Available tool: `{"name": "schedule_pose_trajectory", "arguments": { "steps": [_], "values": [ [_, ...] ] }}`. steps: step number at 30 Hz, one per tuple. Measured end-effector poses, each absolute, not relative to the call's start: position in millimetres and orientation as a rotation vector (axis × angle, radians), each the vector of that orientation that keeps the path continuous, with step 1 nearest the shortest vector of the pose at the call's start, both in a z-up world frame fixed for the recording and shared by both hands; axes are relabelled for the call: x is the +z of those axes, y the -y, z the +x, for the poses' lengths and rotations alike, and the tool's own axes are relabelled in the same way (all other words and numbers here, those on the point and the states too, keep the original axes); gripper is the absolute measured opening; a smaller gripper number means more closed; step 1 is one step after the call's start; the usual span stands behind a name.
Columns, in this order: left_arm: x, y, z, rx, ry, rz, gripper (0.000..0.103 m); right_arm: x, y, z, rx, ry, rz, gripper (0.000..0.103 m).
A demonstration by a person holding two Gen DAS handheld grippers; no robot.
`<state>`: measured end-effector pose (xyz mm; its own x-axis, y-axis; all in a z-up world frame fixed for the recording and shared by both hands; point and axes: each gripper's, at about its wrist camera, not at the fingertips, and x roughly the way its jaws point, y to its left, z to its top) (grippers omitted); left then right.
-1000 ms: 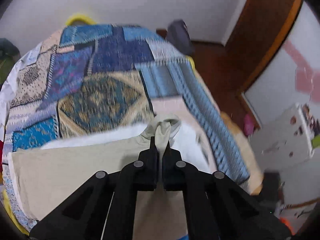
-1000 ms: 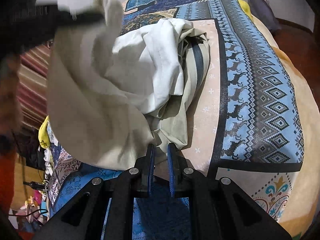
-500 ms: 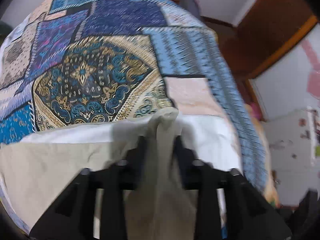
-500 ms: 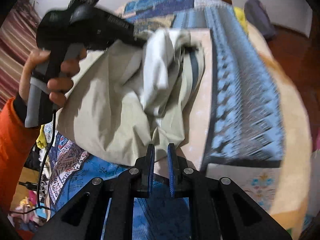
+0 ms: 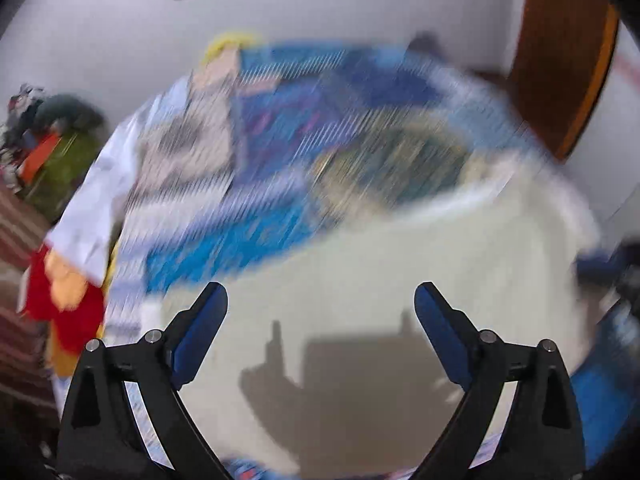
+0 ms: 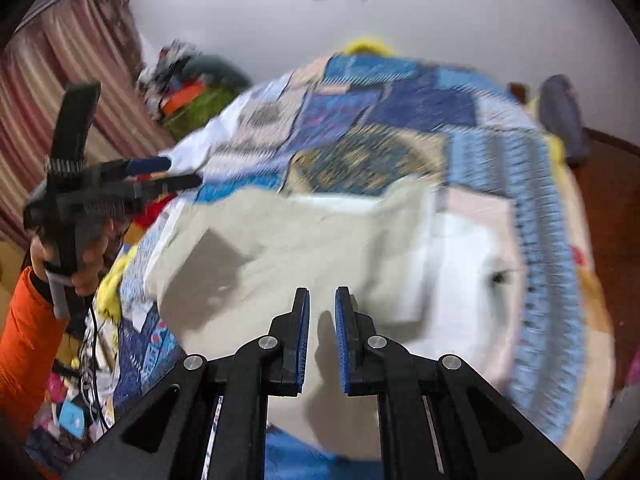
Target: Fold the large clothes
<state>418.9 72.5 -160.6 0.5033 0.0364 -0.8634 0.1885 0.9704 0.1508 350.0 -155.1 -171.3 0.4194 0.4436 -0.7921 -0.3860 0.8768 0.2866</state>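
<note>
Released: left hand-held gripper [image 5: 320, 312] has just spread, empty; beige garment [image 6: 304, 248] flat on bed [image 6: 520, 168], one fold done; right hand-held gripper [image 6: 322, 336] pressed together, empty.

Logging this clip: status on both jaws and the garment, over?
Left gripper just opened, nothing between jaws. Right gripper shut, empty. Beige garment spread on patchwork bedspread. Nothing in the way.

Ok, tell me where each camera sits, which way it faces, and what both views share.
Left wrist: on the left hand-held gripper, looking steeply down at the beige garment; its fingers, just opened, stand wide with nothing between.
Right wrist: on the right hand-held gripper, facing across the bed; jaws nearly together, plus the left hand and orange sleeve.
Shared: the garment and patchwork bedspread.
</note>
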Motion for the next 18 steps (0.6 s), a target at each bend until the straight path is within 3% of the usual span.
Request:
{"name": "schedule_pose_trajectory", "arguments": {
  "steps": [4,8,13,18],
  "values": [
    [-240,-113,410,-0.002,-1.164,0.283,0.096,-228,149,372,0.424,-1.121,-0.046,0.008],
    [-262,-164,410,0.085,-1.179,0.133,0.096,-223,184,371,0.329,-1.095,-0.082,0.007],
    [-251,-209,400,0.174,-1.119,0.006,0.091,-192,208,366,0.227,-1.100,-0.071,0.008],
    [-215,-241,353,0.160,-1.001,-0.141,0.091,-144,187,348,0.239,-0.958,-0.097,0.008]
  ]
}}
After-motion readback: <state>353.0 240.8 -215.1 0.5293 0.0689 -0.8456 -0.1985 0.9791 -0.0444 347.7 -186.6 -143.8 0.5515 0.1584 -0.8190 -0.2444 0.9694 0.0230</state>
